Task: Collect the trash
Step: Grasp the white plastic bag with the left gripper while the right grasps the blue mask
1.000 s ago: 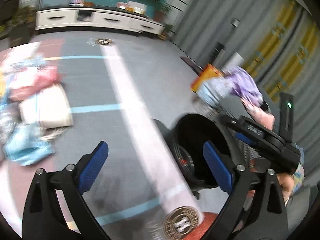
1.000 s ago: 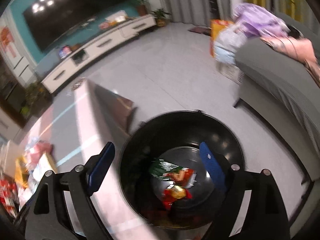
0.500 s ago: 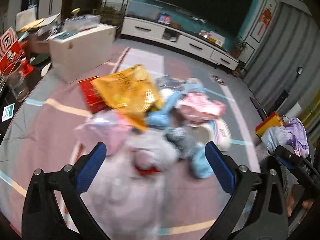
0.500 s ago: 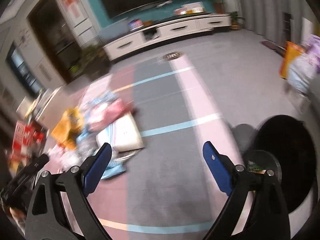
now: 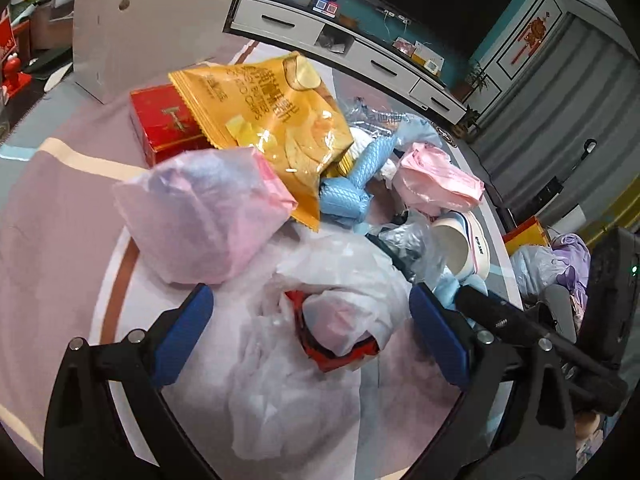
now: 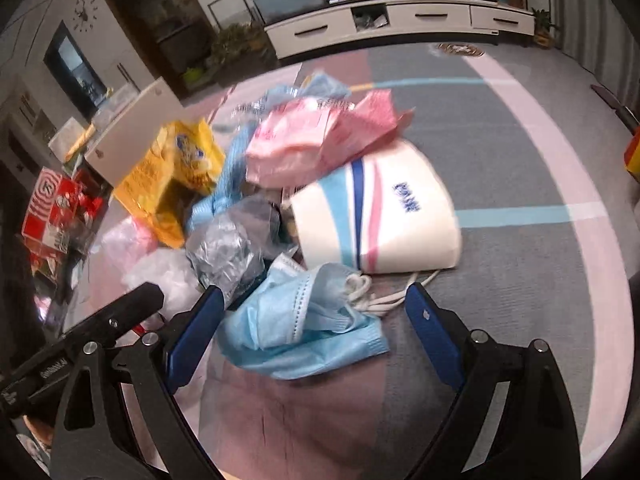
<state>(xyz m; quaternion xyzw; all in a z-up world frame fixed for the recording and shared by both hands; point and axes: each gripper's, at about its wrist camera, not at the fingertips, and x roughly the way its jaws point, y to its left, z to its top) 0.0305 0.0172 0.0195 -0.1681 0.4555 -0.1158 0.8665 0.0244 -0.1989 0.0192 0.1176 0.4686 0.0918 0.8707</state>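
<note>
A trash pile lies on the carpet. In the left wrist view my left gripper (image 5: 310,330) is open and empty just above a white plastic bag with a red strip (image 5: 332,332). Beyond it lie a pink bag (image 5: 204,216), a yellow chip bag (image 5: 268,120) and a red box (image 5: 164,122). In the right wrist view my right gripper (image 6: 312,330) is open and empty over a crumpled blue face mask (image 6: 300,320). Behind the mask sit a white tissue pack (image 6: 380,216), a pink wrapper (image 6: 320,136) and clear crumpled plastic (image 6: 228,244).
A white box (image 5: 136,36) stands behind the pile. A TV cabinet (image 6: 384,20) lines the far wall. Open grey and pink carpet (image 6: 520,184) spreads to the right of the pile. The other gripper's body (image 5: 532,332) shows at the left view's right edge.
Both grippers swung away from the black bin, which has left both views, and came down close over the trash pile. Both stayed open.
</note>
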